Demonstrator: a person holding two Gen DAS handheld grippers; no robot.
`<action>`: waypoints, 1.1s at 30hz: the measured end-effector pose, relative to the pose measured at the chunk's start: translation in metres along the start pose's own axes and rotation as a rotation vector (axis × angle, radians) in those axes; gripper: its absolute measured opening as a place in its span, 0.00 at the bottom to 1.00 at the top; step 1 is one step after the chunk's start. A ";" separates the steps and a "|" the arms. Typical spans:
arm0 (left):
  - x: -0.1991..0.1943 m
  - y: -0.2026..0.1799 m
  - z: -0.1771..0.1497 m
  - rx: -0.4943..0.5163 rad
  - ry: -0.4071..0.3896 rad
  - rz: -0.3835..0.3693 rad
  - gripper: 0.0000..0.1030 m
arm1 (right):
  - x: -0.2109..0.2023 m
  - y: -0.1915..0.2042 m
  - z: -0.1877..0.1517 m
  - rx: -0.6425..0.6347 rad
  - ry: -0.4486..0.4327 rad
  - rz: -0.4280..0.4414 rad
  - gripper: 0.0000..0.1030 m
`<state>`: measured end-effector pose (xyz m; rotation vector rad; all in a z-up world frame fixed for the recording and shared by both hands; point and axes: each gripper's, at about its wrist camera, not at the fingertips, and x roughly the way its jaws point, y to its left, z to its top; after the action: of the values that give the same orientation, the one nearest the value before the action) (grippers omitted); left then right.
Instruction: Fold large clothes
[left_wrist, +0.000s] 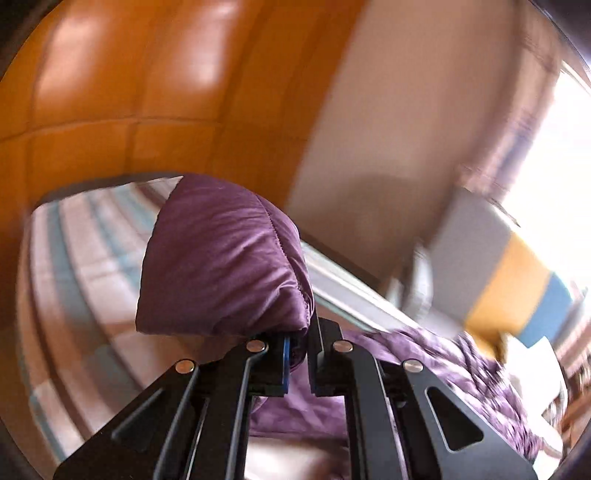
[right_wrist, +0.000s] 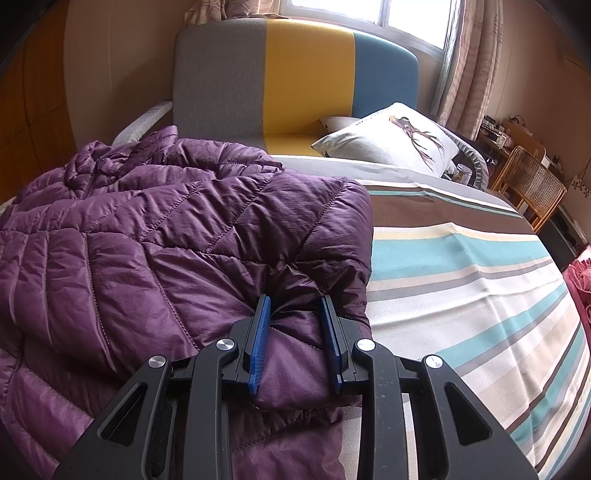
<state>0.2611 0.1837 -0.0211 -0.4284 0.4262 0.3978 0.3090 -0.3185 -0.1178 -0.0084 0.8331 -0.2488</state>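
A purple quilted down jacket (right_wrist: 155, 236) lies spread on the striped bed sheet (right_wrist: 461, 280). In the right wrist view my right gripper (right_wrist: 295, 314) is closed around a thick fold at the jacket's near right edge, with blue pads (right_wrist: 258, 350) on both sides of the fabric. In the left wrist view my left gripper (left_wrist: 299, 347) is shut on a puffy end of the jacket (left_wrist: 221, 258), held up off the bed and blurred by motion. The rest of the jacket (left_wrist: 461, 365) trails down to the right.
A headboard (right_wrist: 295, 77) in grey, yellow and blue stands at the far end of the bed. A white pillow (right_wrist: 391, 136) lies by it. A wicker chair (right_wrist: 532, 184) stands at the right. An orange wooden wardrobe (left_wrist: 129, 92) fills the left wrist view.
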 end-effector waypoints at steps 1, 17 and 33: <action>0.000 -0.014 -0.003 0.025 0.008 -0.029 0.06 | 0.000 0.000 0.000 0.000 0.000 -0.001 0.27; -0.007 -0.184 -0.086 0.342 0.206 -0.360 0.06 | 0.002 0.000 -0.001 0.006 -0.001 0.007 0.27; -0.003 -0.269 -0.171 0.505 0.358 -0.472 0.06 | 0.004 -0.004 -0.001 0.027 -0.001 0.028 0.27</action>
<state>0.3273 -0.1227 -0.0772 -0.0939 0.7302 -0.2527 0.3098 -0.3234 -0.1206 0.0282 0.8284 -0.2336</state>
